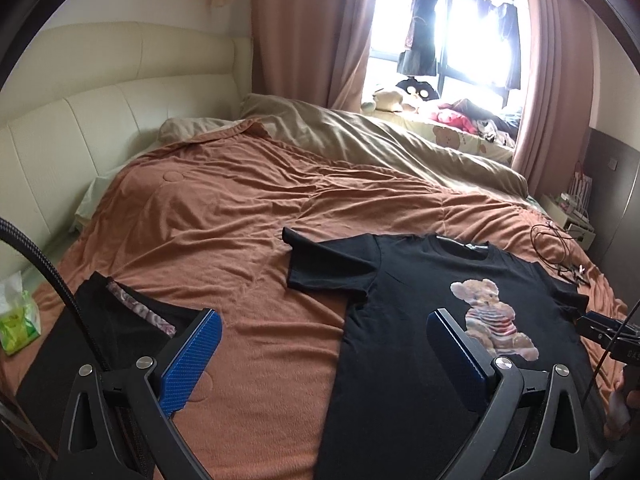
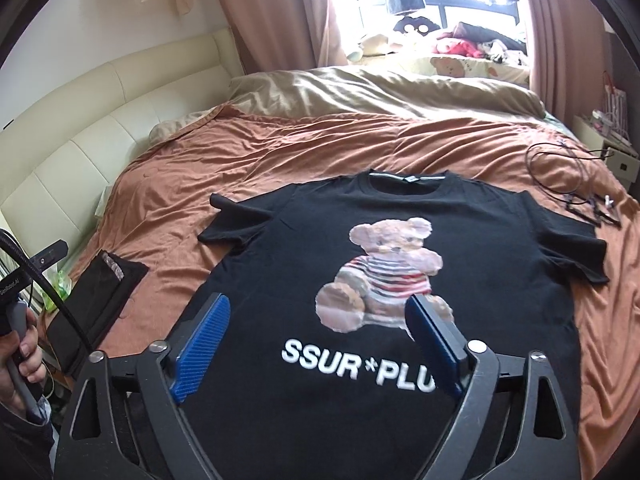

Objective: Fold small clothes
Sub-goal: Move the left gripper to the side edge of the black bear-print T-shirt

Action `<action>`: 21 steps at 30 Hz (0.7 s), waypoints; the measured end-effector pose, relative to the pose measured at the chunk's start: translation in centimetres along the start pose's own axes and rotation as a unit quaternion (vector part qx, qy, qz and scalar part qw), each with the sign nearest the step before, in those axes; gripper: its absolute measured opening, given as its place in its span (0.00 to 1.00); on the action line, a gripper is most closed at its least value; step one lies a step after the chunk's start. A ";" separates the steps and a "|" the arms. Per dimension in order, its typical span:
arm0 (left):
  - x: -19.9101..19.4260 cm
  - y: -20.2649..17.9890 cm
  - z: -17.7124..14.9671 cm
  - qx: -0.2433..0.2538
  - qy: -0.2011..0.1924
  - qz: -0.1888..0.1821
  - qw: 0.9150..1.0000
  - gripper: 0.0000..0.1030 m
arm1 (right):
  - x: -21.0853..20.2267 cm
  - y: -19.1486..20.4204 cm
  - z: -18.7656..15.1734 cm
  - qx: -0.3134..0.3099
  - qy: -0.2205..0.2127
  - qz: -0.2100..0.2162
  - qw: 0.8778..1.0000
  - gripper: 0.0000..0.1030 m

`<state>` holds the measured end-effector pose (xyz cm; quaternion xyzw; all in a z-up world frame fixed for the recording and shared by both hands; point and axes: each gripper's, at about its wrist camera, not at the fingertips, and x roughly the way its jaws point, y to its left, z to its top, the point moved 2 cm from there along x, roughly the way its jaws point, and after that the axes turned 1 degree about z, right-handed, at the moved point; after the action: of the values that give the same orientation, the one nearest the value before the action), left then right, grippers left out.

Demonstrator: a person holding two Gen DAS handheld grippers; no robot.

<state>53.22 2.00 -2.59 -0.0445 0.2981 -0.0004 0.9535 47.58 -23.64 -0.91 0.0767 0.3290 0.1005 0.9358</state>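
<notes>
A rust-brown blanket (image 1: 224, 216) covers the bed, with a beige duvet (image 1: 360, 136) bunched along its far edge. Black cables (image 2: 568, 176) lie near the right edge, a tissue pack (image 1: 16, 316) by the left edge.

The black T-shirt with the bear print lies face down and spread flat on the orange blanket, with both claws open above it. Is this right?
Not quite. The black T-shirt lies face up: the right wrist view shows its bear print and white lettering. It is spread flat on the orange blanket, and the left claw and right claw are both open above it.
</notes>
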 end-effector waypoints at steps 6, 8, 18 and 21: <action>5.4 0.7 1.7 -0.014 0.025 0.006 1.000 0.88 | 5.9 0.3 2.6 0.006 0.031 0.015 0.999 0.64; 7.0 0.9 2.0 -0.018 0.034 0.006 0.999 0.84 | 8.2 0.8 3.7 0.007 0.043 0.024 0.999 0.58; 15.8 1.7 1.9 -0.053 0.091 0.004 0.994 0.71 | 18.9 1.5 5.6 0.034 0.107 0.072 0.991 0.34; 18.1 1.8 1.7 -0.055 0.106 0.006 0.993 0.70 | 21.5 1.5 5.8 0.039 0.124 0.083 0.988 0.29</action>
<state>69.06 3.45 -11.66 -0.0951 0.3970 0.0172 0.9127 67.46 -17.56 -8.99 0.1275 0.4386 0.1739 0.8724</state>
